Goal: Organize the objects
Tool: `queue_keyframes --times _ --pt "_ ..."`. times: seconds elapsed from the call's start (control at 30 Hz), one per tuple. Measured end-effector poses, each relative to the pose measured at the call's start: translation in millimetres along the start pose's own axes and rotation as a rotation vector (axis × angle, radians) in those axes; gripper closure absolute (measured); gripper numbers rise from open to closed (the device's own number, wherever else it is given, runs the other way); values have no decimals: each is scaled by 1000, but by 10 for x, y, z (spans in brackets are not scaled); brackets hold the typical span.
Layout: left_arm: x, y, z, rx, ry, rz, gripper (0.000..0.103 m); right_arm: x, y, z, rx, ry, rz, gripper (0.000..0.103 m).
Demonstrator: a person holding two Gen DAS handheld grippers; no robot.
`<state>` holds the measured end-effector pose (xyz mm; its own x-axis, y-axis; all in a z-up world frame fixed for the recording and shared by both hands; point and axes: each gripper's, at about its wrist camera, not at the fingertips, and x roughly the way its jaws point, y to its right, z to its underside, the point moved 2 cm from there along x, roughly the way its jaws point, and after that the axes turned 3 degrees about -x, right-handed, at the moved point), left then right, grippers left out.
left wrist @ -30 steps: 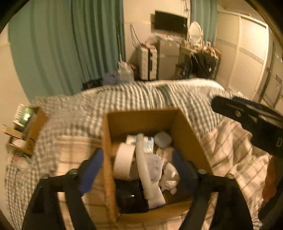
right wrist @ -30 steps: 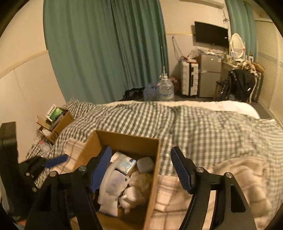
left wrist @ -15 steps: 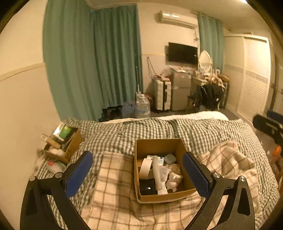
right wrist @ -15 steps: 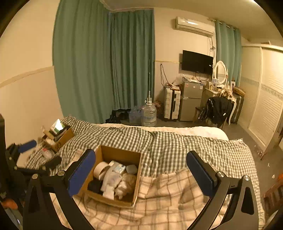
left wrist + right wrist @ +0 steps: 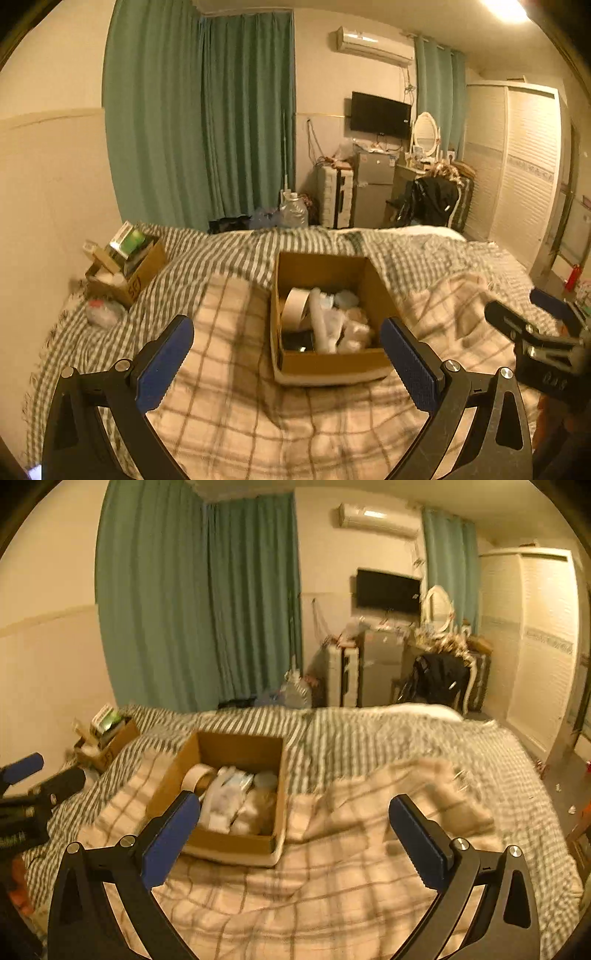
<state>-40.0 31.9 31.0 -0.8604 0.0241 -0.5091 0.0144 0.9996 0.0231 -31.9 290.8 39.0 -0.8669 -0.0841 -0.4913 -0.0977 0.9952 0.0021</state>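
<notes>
Cardboard box point(image 5: 325, 363) of light, soft oddments, thin-walled, best pinched at its side walls; left gripper point(image 5: 286, 363) and right gripper point(image 5: 295, 840) spread wide, empty.

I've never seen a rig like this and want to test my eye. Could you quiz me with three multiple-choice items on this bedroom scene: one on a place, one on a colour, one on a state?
1. Where does the open cardboard box sit?
A. on the floor
B. on the plaid blanket on the bed
C. on the fridge

2. What colour are the curtains?
A. green
B. red
C. white

3. How do the left gripper and right gripper stand?
A. both clamped on the box
B. one holds tape
C. both jaws wide, nothing between the pads

Answers: 1 B, blanket folds surround its base. 2 A, green drapes hang behind the bed. 3 C, the blue pads stand far apart, short of the box.
</notes>
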Motion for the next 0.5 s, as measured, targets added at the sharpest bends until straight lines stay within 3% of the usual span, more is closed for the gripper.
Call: queue_keyframes --times 0.27,0.5 --pt "259 -30 389 -28 -31 -38 0 313 12 236 10 35 34 0" --pt "307 39 521 2 -11 -50 0 482 -112 402 -103 17 102 0"
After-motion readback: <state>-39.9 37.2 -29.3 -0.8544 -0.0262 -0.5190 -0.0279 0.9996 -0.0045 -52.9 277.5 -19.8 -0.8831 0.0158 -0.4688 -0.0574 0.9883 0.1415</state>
